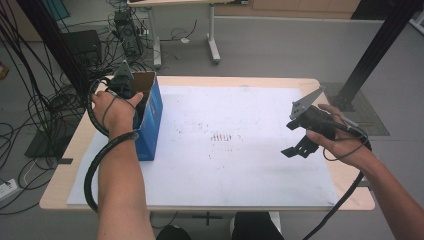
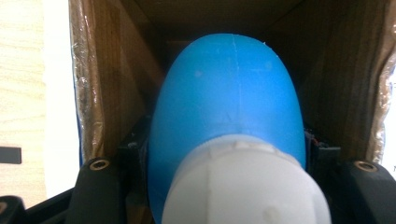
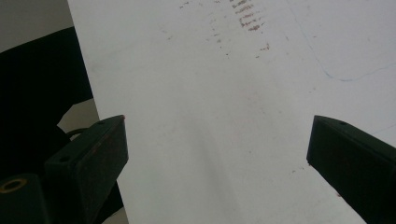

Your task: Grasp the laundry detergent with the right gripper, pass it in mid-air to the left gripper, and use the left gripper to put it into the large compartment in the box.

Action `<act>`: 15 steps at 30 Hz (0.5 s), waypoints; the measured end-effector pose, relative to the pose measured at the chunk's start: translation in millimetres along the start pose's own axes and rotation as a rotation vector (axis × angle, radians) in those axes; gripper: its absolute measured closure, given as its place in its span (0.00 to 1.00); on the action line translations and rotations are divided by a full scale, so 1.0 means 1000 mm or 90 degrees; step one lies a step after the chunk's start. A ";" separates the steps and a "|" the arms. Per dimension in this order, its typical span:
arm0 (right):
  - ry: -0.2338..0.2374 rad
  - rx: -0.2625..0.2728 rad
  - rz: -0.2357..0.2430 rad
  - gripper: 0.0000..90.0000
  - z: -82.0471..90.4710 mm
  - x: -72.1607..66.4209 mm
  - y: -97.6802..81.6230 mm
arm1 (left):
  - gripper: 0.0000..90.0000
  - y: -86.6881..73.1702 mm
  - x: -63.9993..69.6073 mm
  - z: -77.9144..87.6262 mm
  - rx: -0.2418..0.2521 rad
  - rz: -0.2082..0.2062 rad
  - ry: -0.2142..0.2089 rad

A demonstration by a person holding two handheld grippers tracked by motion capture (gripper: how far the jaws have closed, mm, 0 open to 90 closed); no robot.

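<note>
Blue bottle [image 2: 229, 102] with white cap [image 2: 247, 186]: smooth rounded plastic body, faint mould seam running along it. It is sitting inside the cardboard box [image 1: 150, 107], body pointing into the box, cap end toward the opening. Box: blue outside, brown inside, open-topped, standing upright at the table's left edge.

A bright blue bottle [image 2: 229, 107] with a white cap [image 2: 247, 186] is seen at the centre of the left gripper view, framed by the brown cardboard inside of a box [image 1: 150, 117] whose outer wall is blue at the left of the high view. A white sheet [image 1: 235, 145], marked with small reddish-brown dashes near its middle and a faint blue line, is laid over the pale wooden bench [image 1: 60, 185]. The jaws are black.
</note>
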State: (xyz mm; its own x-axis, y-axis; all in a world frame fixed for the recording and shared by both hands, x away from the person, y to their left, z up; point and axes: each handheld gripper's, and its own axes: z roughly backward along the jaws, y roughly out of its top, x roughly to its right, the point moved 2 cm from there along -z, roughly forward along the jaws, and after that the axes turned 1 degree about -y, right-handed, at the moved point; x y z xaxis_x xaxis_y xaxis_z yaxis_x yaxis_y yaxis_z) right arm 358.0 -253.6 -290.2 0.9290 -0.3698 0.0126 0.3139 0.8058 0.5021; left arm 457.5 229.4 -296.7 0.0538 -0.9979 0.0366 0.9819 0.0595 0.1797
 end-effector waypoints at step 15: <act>0.000 0.001 0.000 0.06 0.000 -0.001 0.001 | 0.41 0.000 0.001 0.000 0.002 -0.003 0.003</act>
State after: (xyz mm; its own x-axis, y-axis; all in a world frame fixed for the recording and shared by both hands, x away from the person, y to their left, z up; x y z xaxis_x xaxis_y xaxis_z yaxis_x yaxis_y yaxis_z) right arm 357.8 -252.6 -290.1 0.9294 -0.3690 0.0124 0.3130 0.8053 0.5034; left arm 457.6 228.1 -296.6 0.0498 -0.9983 0.0311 0.9815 0.0547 0.1834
